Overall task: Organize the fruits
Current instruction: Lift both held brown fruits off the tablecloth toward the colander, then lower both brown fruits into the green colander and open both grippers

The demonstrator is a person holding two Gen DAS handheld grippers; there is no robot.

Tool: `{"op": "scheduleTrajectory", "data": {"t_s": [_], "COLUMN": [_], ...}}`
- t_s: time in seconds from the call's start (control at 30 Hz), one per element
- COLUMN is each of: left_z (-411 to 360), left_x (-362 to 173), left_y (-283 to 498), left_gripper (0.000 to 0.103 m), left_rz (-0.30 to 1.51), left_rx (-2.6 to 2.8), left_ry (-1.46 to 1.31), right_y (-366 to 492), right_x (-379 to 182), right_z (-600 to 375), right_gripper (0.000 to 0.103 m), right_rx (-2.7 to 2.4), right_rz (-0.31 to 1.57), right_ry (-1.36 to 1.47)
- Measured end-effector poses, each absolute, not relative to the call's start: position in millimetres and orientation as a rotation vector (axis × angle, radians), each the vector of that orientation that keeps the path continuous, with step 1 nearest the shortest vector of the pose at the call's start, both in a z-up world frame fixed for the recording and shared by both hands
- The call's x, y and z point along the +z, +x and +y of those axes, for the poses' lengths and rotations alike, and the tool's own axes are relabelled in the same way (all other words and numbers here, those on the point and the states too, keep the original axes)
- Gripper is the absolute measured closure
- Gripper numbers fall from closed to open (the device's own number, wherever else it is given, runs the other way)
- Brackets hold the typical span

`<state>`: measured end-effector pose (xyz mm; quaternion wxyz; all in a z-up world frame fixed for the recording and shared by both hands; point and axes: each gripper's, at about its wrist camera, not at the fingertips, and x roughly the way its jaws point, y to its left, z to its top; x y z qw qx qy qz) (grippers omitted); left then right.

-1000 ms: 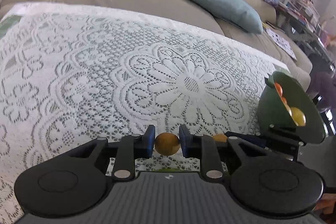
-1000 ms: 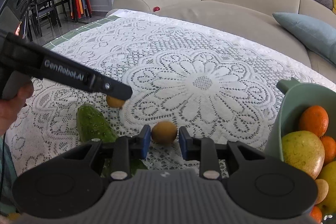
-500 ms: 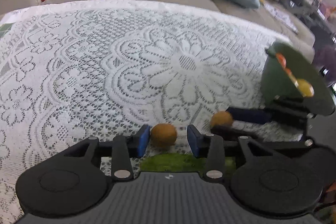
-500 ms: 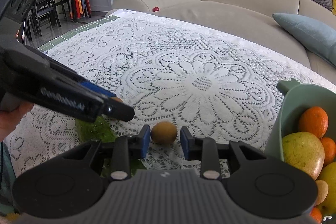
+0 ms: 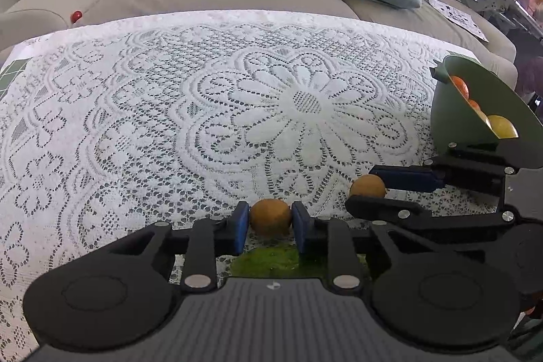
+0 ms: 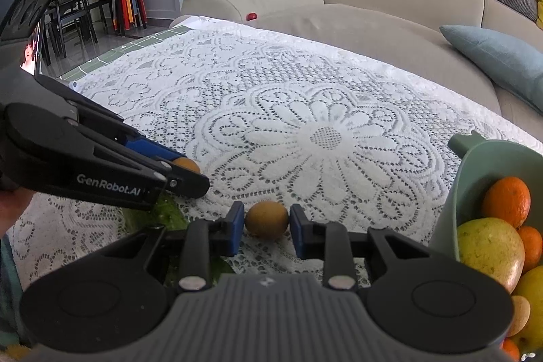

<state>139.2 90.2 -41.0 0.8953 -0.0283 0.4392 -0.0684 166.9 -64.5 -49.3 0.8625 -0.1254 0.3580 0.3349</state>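
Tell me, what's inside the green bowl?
The green bowl holds fruit: oranges, a big yellow-green fruit and yellow fruit near the picture's edge. More fruit may lie underneath, but the top pieces and the bowl's wall cover it.

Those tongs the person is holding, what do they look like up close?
Both are alike: the left tongs and right tongs have matte black linkage arms with silver rivets, blue pads on the fingertips, two round black discs and a ribbed grey body. One arm carries white "GenRobot.AI" lettering. No cables show.
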Motion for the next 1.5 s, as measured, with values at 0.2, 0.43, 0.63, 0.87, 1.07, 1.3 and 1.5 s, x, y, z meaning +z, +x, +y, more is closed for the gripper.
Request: {"op": "scheduleTrajectory", "data": {"t_s": [0.2, 0.43, 0.63, 0.87, 1.07, 1.3, 1.5], "left_z": [92, 84, 71, 48, 27, -1, -27], "left_x": [-32, -8, 18, 50, 69, 82, 77], "left_y": [136, 125, 113, 106, 107, 120, 139], "left_gripper": [0.073, 0.073, 0.073, 0.073, 0.073, 0.073, 0.073], "left_rz": [0.884, 0.814, 0.76, 0.701, 0.672, 0.657, 0.703], "left_rx": [-0.105, -0.077, -0.055, -0.091, -0.134, -0.214, -0.323], "left_ry": [-0.086, -0.117, -0.11, -0.093, -0.091, -0.133, -0.143], "right_y": [163, 155, 147, 142, 147, 156, 175], "right_x": [-40, -20, 4, 35, 64, 85, 86], "right_z": [-69, -80, -95, -116, -145, -180, -217], "right_gripper": [0.078, 0.078, 0.078, 0.078, 0.078, 0.078, 0.078], "right_rx": [0.699, 0.712, 0.734, 0.754, 0.785, 0.733, 0.669], "right_rz": [0.703, 0.627, 0.564, 0.529, 0.532, 0.544, 0.646], "right_ry": [-0.264, -0.224, -0.181, -0.169, -0.167, -0.271, -0.322]}}
